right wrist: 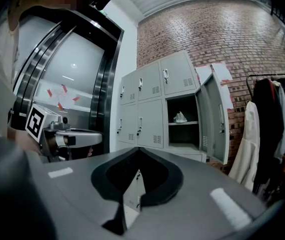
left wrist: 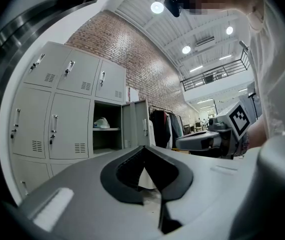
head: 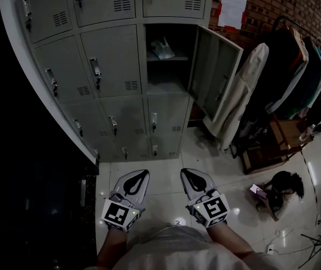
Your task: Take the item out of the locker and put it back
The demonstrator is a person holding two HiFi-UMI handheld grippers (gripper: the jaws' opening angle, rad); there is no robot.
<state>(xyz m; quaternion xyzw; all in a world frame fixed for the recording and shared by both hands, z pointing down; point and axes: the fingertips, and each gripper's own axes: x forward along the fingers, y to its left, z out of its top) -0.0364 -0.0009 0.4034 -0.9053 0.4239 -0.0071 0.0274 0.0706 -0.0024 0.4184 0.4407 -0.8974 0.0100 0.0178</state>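
Note:
The grey locker bank [head: 115,66] stands ahead, and one middle compartment is open with its door [head: 217,72] swung out to the right. A pale bundled item [head: 161,49] lies on the shelf inside; it also shows in the left gripper view [left wrist: 101,123] and the right gripper view [right wrist: 180,117]. My left gripper [head: 142,172] and right gripper [head: 186,171] hang side by side low over the tiled floor, well short of the lockers. Both point toward the lockers. The jaws of each meet at the tips, and nothing sits between them [left wrist: 143,148] [right wrist: 137,149].
A white coat [head: 239,100] hangs just right of the open door, beside a rack of dark clothes [head: 298,66]. A wooden stand [head: 273,145] sits below the rack. A person [head: 281,187] crouches on the floor at right with a phone. A dark escalator side [head: 31,196] fills the left.

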